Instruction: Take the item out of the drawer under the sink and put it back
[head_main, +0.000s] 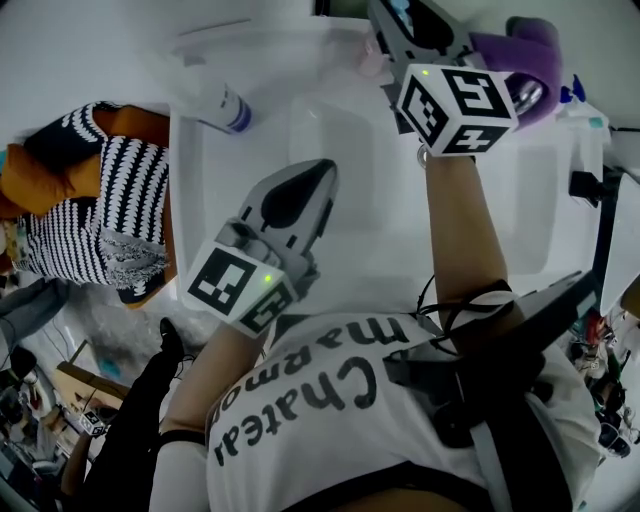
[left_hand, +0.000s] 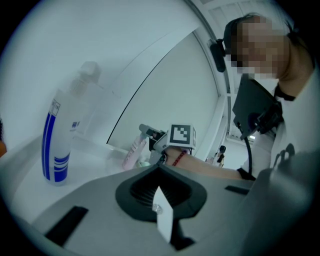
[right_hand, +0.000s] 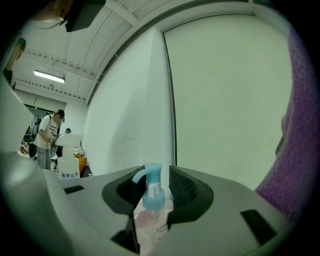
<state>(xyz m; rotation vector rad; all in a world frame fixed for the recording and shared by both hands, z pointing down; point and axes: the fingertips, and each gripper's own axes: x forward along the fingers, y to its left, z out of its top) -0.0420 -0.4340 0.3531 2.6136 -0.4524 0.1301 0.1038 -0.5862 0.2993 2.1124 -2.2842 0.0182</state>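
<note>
Bottle, pale pink with a blue pump, stands upright between the jaws of the right hand-held gripper in the right gripper view. The jaws are parted and flank its body closely, with the pump head rising above them. A purple cloth fills the right edge, and a white spray bottle stands far off at the left.

In the left gripper view, the left hand-held gripper has its jaws together. Beyond it the pink bottle shows small and upright at the tip of the right hand-held gripper, well apart from the left one. A tall white bottle with blue stripes stands on the pale surface at the left.

From the head view, both hand-held grippers are held over a white sink. The left one is above the basin's near part; the right one reaches to the far rim beside the purple cloth. The striped bottle lies at the sink's far left corner.
</note>
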